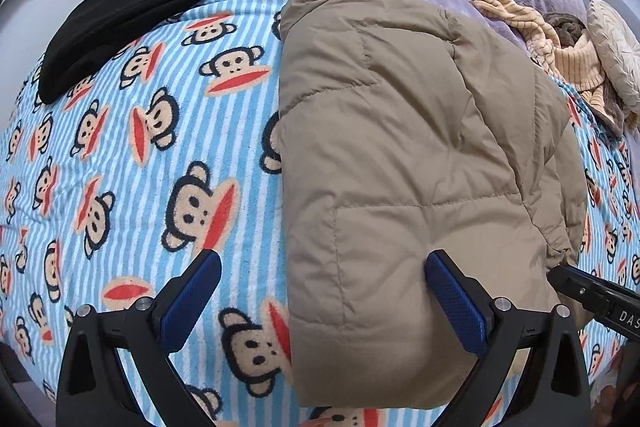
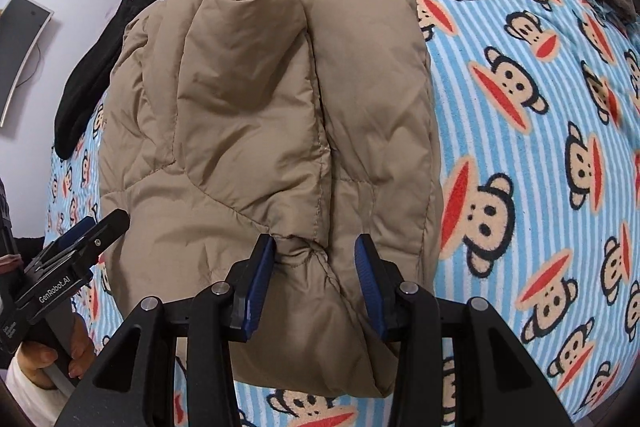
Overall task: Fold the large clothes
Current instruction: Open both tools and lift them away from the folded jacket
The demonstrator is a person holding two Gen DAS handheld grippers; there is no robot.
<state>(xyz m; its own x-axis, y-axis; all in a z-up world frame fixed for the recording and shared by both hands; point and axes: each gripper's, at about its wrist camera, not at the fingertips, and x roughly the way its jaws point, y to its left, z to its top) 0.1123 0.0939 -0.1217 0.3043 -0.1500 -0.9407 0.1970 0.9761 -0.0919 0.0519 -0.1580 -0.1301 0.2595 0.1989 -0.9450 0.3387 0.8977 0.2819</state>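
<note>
We are holding the left hand-held gripper (image 1: 322,269) wide over the folded tan puffer jacket (image 1: 404,131), the right hand-held gripper (image 2: 315,251) pinching its bunched hem, monkey-print blanket (image 1: 132,155) lying beneath.

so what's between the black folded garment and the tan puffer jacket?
Only bare monkey-print blanket lies between the black garment and tan jacket, apart in the left wrist view; in the right wrist view the jacket hides the gap.

Both fisheye cameras look steeply down from close above a bed, each along its own gripper's fingers. The left view sits over the near left edge of the folded tan quilted puffer jacket (image 1: 400,147), the right over its near hem (image 2: 272,131). Both share the jacket, the blue-striped monkey-print fleece blanket (image 1: 140,147) and a folded black garment (image 1: 152,7).
</note>
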